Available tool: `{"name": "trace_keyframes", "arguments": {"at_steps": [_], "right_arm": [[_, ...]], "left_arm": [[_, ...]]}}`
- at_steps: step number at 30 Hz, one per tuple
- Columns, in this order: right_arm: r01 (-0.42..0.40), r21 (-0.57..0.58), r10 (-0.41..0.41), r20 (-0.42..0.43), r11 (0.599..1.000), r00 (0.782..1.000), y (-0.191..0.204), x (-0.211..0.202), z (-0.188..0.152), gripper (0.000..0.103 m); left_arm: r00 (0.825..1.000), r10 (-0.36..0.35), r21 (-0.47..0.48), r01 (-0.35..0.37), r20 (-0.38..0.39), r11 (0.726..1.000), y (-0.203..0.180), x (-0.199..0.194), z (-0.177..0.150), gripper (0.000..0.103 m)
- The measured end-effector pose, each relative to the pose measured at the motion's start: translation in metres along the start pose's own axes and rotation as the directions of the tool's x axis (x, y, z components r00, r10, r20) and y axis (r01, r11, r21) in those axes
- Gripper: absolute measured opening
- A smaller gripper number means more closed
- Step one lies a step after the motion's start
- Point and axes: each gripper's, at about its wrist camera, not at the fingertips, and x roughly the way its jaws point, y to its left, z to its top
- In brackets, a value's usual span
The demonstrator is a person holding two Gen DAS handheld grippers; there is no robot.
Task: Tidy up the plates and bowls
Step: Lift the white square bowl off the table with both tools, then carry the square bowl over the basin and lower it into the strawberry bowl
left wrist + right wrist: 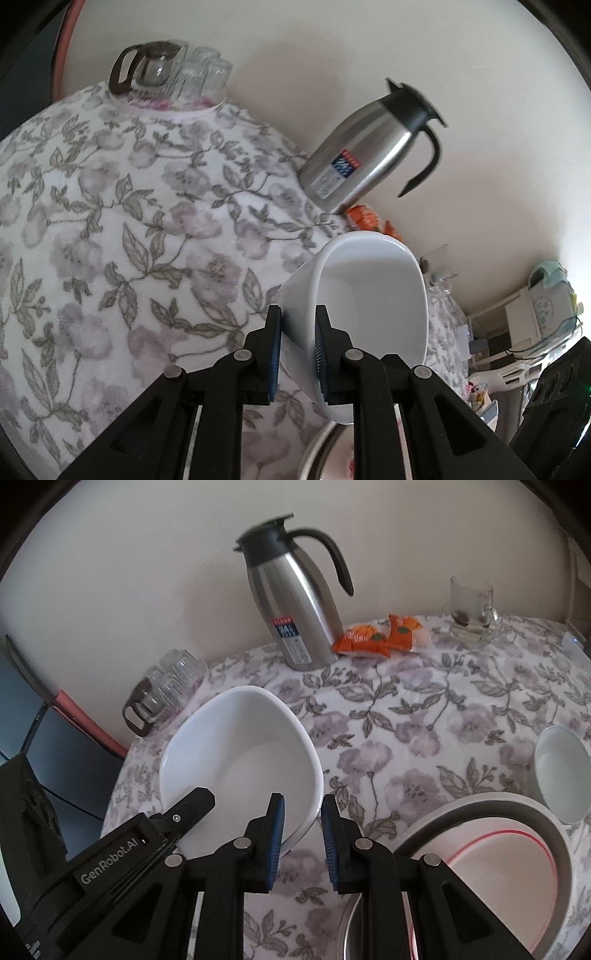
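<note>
My left gripper [299, 354] is shut on the rim of a white bowl [373, 295] and holds it tilted above the floral tablecloth. In the right wrist view the same bowl [243, 760] hangs left of centre with the left gripper's arm [140, 845] at its near rim. My right gripper [303, 838] is open and empty, just right of that bowl's rim. A grey-rimmed plate with a red line [491, 853] sits at the lower right. A small white bowl [561, 771] stands behind it. A metal rim [345, 934] shows at the bottom.
A steel thermos jug [295, 602] stands at the table's back. Orange snack packets [380, 635] and a glass mug [472, 609] lie to its right. A glass pot with upturned glasses [166, 694] sits at the back left. The floral tablecloth [424, 716] covers the table.
</note>
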Motion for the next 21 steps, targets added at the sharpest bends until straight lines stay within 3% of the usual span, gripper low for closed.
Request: {"name": "trace_keyframes", "arguments": {"at_steps": [21], "right_arm": [[-0.015, 0.052, 0.009, 0.131, 0.999, 0.991, -0.050, -0.083, -0.018, 0.022]], "left_arm": [[0.995, -0.092, 0.182, 0.096, -0.028, 0.979, -0.070, -0.036, -0.041, 0.020]]}}
